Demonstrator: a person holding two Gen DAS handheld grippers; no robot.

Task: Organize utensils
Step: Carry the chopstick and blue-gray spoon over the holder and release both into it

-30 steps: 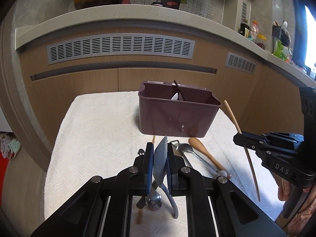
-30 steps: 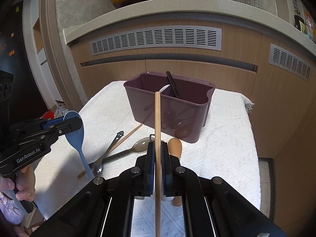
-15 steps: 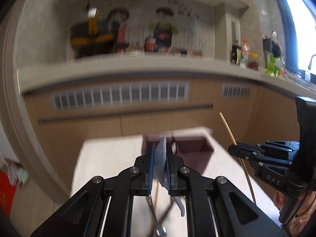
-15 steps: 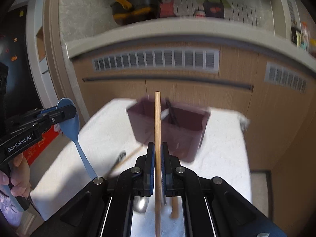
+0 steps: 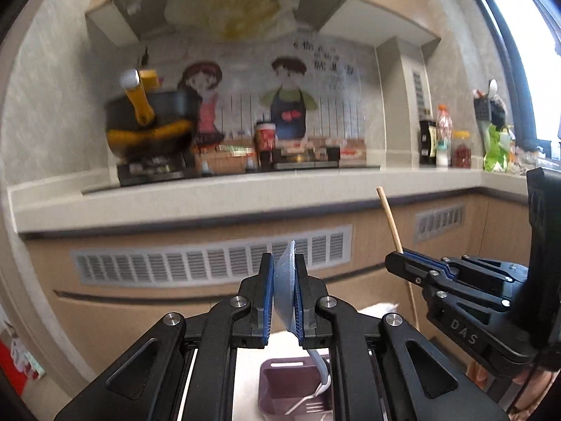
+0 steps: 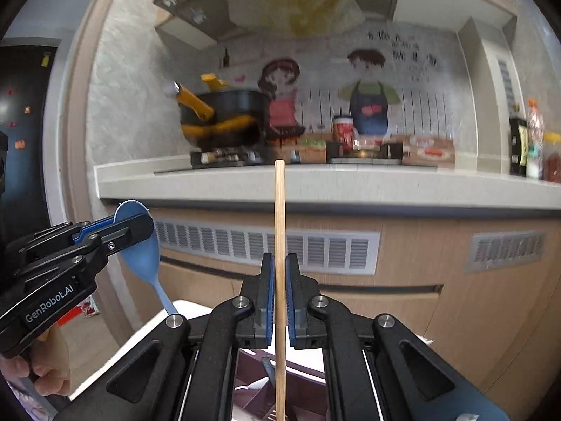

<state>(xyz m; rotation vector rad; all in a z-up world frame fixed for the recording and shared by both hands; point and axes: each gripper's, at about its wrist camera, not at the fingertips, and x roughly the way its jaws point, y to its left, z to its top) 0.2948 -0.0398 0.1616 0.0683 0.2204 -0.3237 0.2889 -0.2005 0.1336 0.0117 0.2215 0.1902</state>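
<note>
My left gripper (image 5: 283, 280) is shut on the bowl of a blue spoon (image 5: 285, 287), whose handle hangs down over the maroon utensil caddy (image 5: 280, 391) at the bottom of the left wrist view. The spoon (image 6: 138, 249) and left gripper (image 6: 115, 226) also show at the left of the right wrist view. My right gripper (image 6: 279, 280) is shut on a wooden chopstick (image 6: 279, 217) held upright above the caddy (image 6: 252, 386). The right gripper (image 5: 398, 263) and its chopstick (image 5: 389, 217) also show in the left wrist view. A white utensil lies in the caddy.
A pale counter (image 5: 217, 196) with a vented wooden cabinet front (image 5: 210, 263) stands ahead. On it are a black and yellow pot (image 5: 150, 126), a stove and bottles (image 5: 438, 140). White cloth (image 6: 157, 326) covers the table below.
Both grippers have risen and tilted up with their utensils. The table and loose utensils have dropped out of view, and the caddy now sits at the bottom edge below both grippers.
</note>
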